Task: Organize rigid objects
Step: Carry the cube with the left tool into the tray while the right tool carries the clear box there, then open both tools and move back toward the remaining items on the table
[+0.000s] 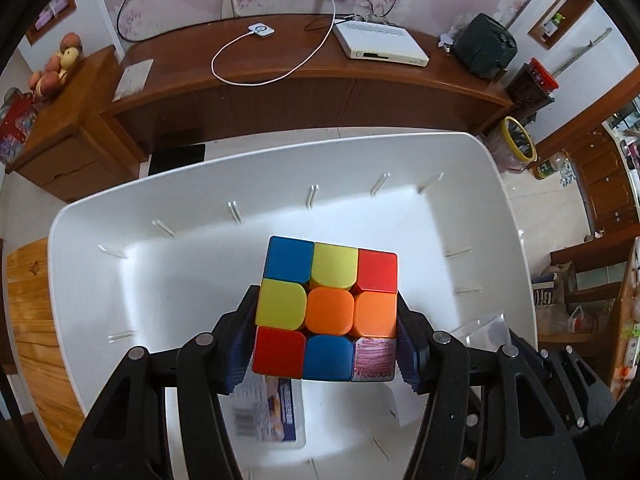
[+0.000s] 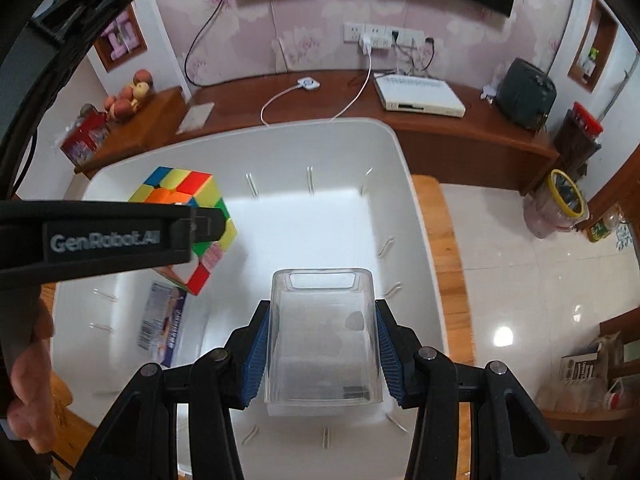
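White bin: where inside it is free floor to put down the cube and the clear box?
Inside the white bin, the floor is bare from the far wall to the middle, ahead of the clear box. The near left corner is taken by a flat printed packet, under the cube.

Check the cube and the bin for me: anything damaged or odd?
One corner tile of the puzzle cube in the left hand-held gripper looks scuffed pink-white, unlike the solid tiles. The white bin looks intact.
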{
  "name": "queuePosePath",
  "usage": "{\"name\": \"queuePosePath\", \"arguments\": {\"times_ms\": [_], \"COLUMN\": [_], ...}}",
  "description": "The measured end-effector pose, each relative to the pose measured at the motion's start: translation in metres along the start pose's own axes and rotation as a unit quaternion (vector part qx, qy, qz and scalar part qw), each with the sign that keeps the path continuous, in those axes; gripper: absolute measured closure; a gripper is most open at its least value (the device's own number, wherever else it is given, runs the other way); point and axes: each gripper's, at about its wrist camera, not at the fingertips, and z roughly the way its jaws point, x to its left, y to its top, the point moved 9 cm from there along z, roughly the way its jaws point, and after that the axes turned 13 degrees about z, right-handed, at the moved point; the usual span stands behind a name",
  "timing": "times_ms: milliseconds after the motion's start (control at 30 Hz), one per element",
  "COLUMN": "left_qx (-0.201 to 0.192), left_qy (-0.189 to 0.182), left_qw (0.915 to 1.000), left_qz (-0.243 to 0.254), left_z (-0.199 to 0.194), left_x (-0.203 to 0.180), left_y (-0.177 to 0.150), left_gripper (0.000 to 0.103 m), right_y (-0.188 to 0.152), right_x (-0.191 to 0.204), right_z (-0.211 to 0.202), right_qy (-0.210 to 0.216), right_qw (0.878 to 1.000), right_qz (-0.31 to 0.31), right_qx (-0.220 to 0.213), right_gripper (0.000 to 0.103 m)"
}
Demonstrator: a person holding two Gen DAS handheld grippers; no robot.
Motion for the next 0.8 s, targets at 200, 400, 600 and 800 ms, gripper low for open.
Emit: {"name": "queuePosePath", "arguments": {"times_ms": [200,400,600,800], "left_qx": [0.016,0.010,-0.010,-0.034], "left_qy": [-0.003,-0.012,-0.015,-0.017], "left_qw": [0.9998,0.9996,0.9997,0.9993], "left_qz": [-0.014,-0.023,-0.013,-0.003], "left_z": [0.005,-0.005,-0.026,-0.056], "left_x": [-0.001,0.000,-0.009,-0.022], "left_y": [0.004,0.009,0.005,-0.002], "left_gripper": [0.021,0.020,0.020,0.020], "right_y": [-0.005,-0.003,-0.001,-0.001], "right_x": [0.005,0.003,-0.001,-0.004], "right_z": [0.017,0.005,-0.016,-0.049], "right_qy": [0.011,0.030,0.043,0.060], "right_qw": [0.999,0.999,0.999,0.998], "right_qz": [0.002,0.012,0.015,0.003], "right_qx": [0.032,0.013,0.002,-0.020], "right_gripper": [0.053,0.031,0.031,0.031]}}
